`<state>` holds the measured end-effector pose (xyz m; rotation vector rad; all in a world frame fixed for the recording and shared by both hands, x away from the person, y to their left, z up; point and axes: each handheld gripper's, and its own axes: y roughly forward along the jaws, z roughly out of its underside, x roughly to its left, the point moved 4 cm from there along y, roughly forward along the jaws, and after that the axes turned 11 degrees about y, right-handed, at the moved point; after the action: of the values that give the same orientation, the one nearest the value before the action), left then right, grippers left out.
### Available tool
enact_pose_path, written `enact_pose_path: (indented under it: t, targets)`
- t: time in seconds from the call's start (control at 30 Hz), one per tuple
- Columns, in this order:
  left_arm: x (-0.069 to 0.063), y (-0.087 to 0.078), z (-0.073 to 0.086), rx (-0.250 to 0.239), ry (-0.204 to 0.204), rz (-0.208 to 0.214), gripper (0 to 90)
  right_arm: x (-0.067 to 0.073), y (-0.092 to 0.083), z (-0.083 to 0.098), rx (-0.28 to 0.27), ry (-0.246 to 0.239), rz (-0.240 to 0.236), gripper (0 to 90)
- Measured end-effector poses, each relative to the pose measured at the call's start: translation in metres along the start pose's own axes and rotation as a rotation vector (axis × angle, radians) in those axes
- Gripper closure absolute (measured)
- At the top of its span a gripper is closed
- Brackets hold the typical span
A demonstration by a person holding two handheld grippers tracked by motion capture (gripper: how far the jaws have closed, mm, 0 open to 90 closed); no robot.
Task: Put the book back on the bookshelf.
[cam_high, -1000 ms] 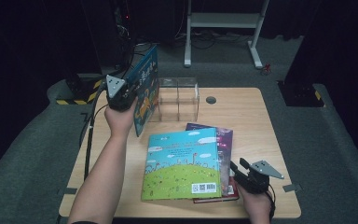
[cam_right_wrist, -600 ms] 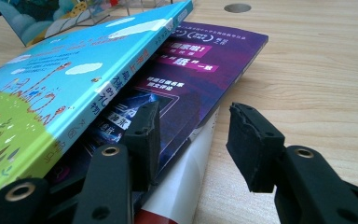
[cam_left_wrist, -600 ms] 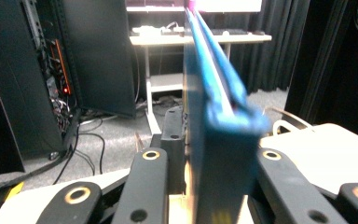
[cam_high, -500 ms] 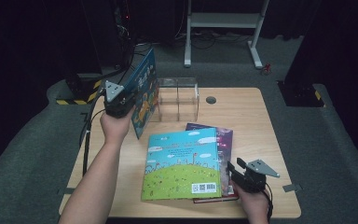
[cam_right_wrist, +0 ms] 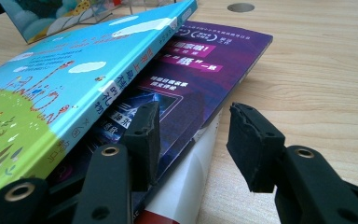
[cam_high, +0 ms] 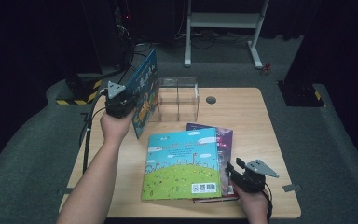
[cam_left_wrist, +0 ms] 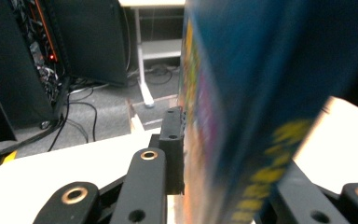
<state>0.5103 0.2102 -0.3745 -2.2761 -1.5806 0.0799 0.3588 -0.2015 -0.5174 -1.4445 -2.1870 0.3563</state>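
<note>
Your left gripper [cam_high: 121,103] holds blue picture book [cam_high: 144,93] upright just left of clear acrylic rack [cam_high: 178,98]; jaws have just been opening, book between them, pads seemingly touching. Your right gripper [cam_right_wrist: 191,140] rests near of rack, jaws apart, astride purple book [cam_right_wrist: 200,70] edge beneath green-covered book [cam_high: 182,163]

table's right side [cam_high: 256,121] free, clear rack [cam_high: 178,98] behind

Lab or studio, black curtains [cam_high: 37,37], wired equipment rack [cam_left_wrist: 37,42], grey carpet [cam_high: 331,149], lone wooden table [cam_high: 242,112]
</note>
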Motion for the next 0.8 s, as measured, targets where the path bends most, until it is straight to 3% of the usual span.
enact_pose_path:
  t: [0.3, 0.53, 0.8]
  targets:
    - [-0.0011, 0.0002, 0.002, -0.007, 0.021, -0.041, 82.0, 0.0006, 0.0006, 0.0, 0.001, -0.006, -0.003, 53.8]
    - [-0.0002, 0.0014, 0.0043, -0.041, -0.028, -0.099, 83.3, 0.0005, 0.0001, -0.0001, -0.001, -0.004, -0.004, 53.8]
    - [-0.0047, 0.0075, -0.0021, -0.063, -0.023, -0.119, 83.5, -0.0005, -0.0001, 0.0001, 0.0, 0.0, -0.003, 53.8]
